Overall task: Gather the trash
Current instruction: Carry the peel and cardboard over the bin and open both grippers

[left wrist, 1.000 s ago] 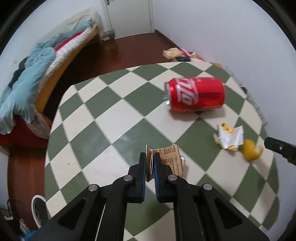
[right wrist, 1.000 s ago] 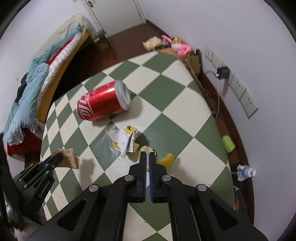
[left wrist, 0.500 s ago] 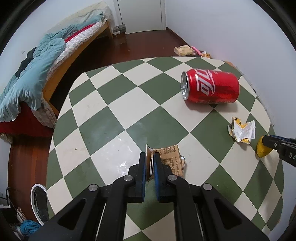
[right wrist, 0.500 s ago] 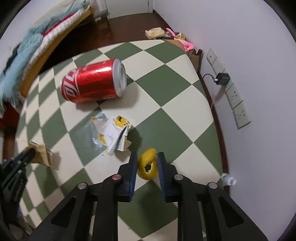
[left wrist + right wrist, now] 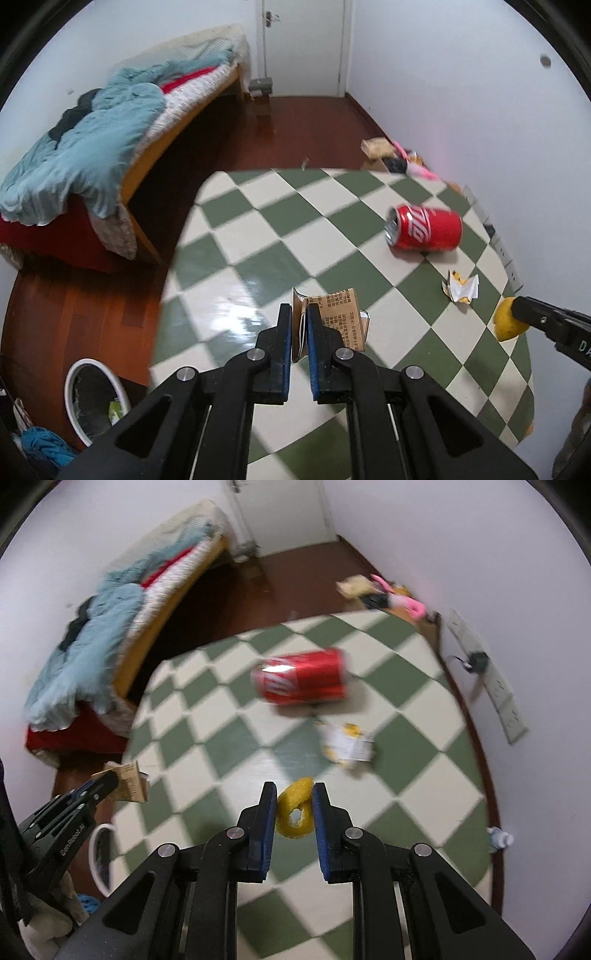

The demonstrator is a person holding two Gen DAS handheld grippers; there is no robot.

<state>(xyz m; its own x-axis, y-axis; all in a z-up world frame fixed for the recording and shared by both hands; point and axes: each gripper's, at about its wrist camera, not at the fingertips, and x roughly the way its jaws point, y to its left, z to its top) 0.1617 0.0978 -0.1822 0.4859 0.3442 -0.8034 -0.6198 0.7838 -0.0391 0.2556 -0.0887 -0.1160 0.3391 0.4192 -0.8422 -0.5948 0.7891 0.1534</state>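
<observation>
My left gripper [image 5: 300, 314] is shut on a brown printed paper packet [image 5: 338, 317] and holds it above the checkered table [image 5: 258, 236]. My right gripper [image 5: 294, 794] is shut on a yellow peel [image 5: 295, 808], lifted off the table; it also shows in the left wrist view [image 5: 508, 321]. A red cola can [image 5: 424, 228] lies on its side at the table's far right. A crumpled white and yellow wrapper [image 5: 461, 288] lies near it. A white trash bin [image 5: 94, 395] stands on the floor at the lower left.
A bed [image 5: 110, 147] with a blue blanket stands at the left across a wooden floor. Clutter [image 5: 395, 155] lies by the far wall. Wall sockets [image 5: 498, 686] and a charger are on the right wall. A small bottle [image 5: 498, 838] lies on the floor.
Both grippers have risen and drawn back with their loads; the table looks farther away. The right gripper closed on the yellow peel and lifted it. The bin has come into view.
</observation>
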